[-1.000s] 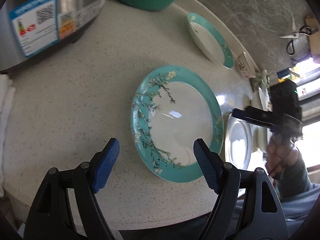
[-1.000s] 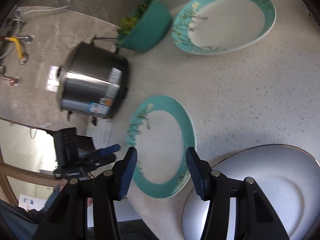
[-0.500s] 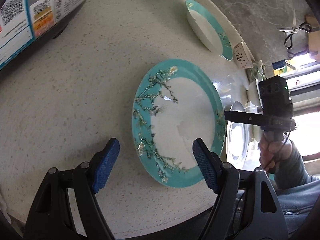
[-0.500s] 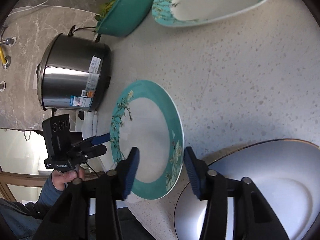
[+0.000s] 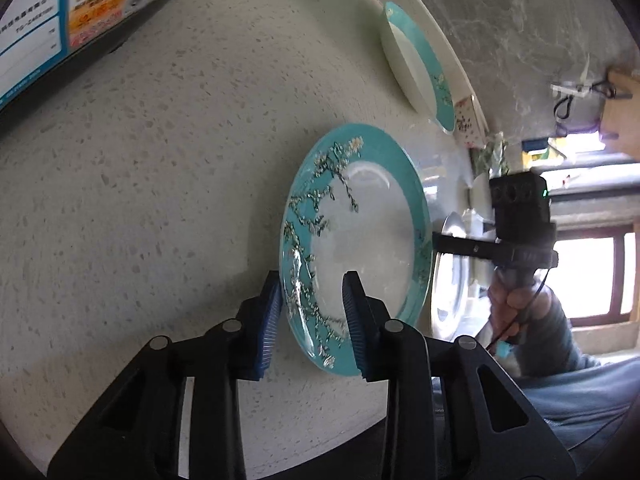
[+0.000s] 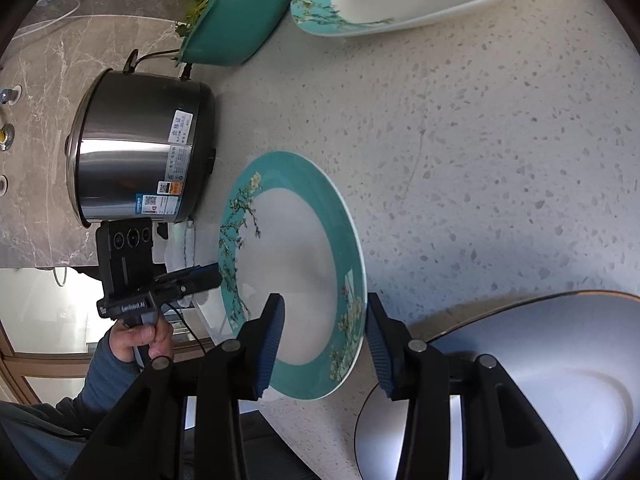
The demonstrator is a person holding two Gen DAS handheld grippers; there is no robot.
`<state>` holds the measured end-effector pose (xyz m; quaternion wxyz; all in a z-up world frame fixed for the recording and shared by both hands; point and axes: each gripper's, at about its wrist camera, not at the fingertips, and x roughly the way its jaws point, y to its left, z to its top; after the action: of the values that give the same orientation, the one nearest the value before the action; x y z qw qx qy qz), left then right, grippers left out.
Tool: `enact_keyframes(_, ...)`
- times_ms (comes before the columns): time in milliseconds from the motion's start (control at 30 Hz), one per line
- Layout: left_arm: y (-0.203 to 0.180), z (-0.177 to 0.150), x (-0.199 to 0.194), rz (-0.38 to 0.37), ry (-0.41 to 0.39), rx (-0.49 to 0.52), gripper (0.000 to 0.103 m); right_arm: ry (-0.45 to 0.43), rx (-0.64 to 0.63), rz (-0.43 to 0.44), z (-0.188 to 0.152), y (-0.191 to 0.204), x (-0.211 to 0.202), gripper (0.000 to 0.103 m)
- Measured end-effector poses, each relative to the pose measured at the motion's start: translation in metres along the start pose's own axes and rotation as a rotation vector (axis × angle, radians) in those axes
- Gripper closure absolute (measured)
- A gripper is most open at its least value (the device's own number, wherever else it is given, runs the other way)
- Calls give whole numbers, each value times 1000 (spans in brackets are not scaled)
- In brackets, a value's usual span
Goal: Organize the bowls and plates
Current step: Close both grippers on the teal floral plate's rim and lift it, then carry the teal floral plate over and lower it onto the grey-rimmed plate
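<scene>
Two grippers flank one teal floral plate (image 5: 360, 240) lying flat on the speckled table (image 5: 160, 160). Left gripper (image 5: 312, 312) has come in from the open table, its jaws just closing across the near rim, gap visible. Right gripper (image 6: 324, 340) has jaws narrowing astride the opposite rim, not pressing. Lift looks imminent, likely toward the silver plate (image 6: 540, 380) beside it
</scene>
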<state>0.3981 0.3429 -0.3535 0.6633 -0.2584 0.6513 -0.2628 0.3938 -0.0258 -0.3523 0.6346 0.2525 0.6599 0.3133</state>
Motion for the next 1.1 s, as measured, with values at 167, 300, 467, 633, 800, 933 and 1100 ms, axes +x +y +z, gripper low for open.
enact_keyframes(167,6,2,-5,17,-18,-4,84,-3,23,-14,-2,-7,1,83)
enact_keyframes(300,4,5,-6,73,-30,2,93,-15,36,-32,-4,-10,1,91)
enact_keyframes(467,-15,3,-4,217,-58,62,92,-35,24,-68,-8,-5,1,91)
enact_keyframes(633,-22,-1,-2,251,-78,81,91,-53,31,-78,-12,-5,0,92)
enact_keyframes(800,-34,1,3,300,-68,130,90,-61,33,-84,-13,-5,-1,92)
enact_keyframes(933,-39,1,9,310,-55,136,90,-65,29,-86,-13,-3,-2,92)
enact_keyframes(1100,-47,-4,4,298,-57,135,90,-78,26,-85,-14,5,-10,92)
